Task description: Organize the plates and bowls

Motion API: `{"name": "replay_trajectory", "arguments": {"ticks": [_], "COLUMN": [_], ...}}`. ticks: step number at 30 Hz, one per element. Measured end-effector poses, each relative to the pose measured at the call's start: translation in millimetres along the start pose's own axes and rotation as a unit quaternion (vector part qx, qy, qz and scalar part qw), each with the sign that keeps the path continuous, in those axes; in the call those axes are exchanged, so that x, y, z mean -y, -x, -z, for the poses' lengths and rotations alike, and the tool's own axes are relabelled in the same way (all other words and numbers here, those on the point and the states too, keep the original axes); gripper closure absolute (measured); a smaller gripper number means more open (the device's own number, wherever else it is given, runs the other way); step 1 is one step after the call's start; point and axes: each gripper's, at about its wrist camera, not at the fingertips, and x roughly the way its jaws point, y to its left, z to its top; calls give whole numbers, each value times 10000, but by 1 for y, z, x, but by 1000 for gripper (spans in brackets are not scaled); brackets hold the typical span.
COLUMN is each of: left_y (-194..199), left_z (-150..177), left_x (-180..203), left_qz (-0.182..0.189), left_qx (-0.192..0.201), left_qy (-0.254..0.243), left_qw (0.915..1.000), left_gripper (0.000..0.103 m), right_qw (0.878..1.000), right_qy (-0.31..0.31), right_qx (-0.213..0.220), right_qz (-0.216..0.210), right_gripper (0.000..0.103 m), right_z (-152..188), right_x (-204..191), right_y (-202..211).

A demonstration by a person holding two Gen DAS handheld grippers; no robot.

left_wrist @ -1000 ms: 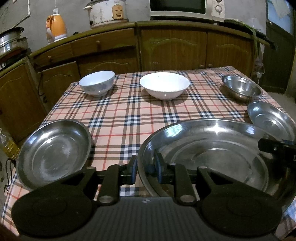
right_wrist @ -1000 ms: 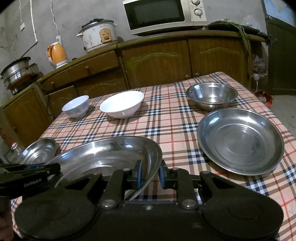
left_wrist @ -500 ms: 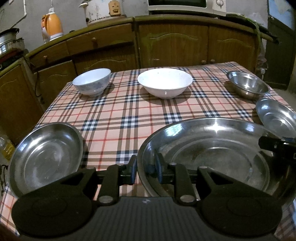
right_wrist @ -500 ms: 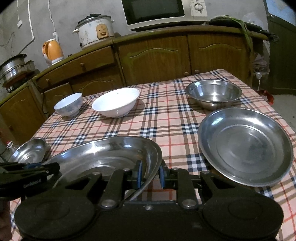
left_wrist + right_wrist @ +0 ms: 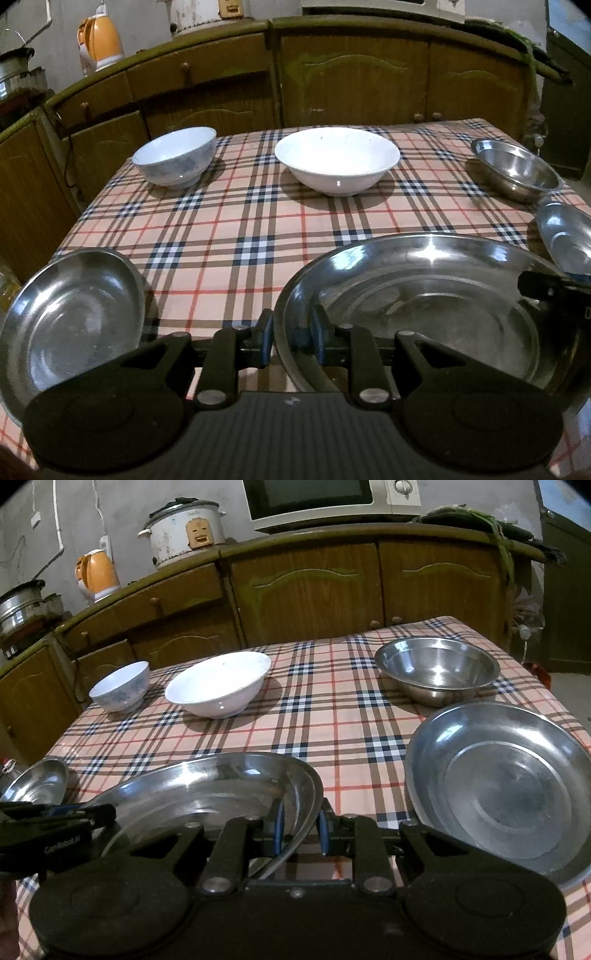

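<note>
Jaws: left gripper (image 5: pixel 290 338) | right gripper (image 5: pixel 300 825) | both clamped on steel plate (image 5: pixel 424 295) rim

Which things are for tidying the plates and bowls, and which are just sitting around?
For the job: big steel plate, two smaller steel plates, steel bowl, white bowl, patterned bowl.

Just around: kettle, rice cooker, microwave.

On the checked tablecloth (image 5: pixel 332 716) I count three steel plates: a big one (image 5: pixel 221 786) at 6 o'clock, one (image 5: pixel 506 790) at 4 o'clock, one (image 5: pixel 70 325) at 8 o'clock. There are three bowls: a steel bowl (image 5: pixel 436 668) at 2 o'clock, a wide white bowl (image 5: pixel 218 683) at 12 o'clock, a small white bowl (image 5: pixel 120 688) at 10 o'clock.
</note>
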Motion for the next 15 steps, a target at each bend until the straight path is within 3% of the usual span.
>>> {"name": "replay_trajectory", "arguments": {"ticks": [15], "left_y": [-19], "left_z": [3], "left_x": [0], "left_qz": [4], "left_qx": [-212], "left_qy": [123], "left_qw": [9997], "left_gripper": [79], "right_qw": [9998], "right_qy": [27], "right_qx": [-197], "right_qz": [67], "right_gripper": [78], "right_z": [2], "right_x": [2], "right_y": [-17]}}
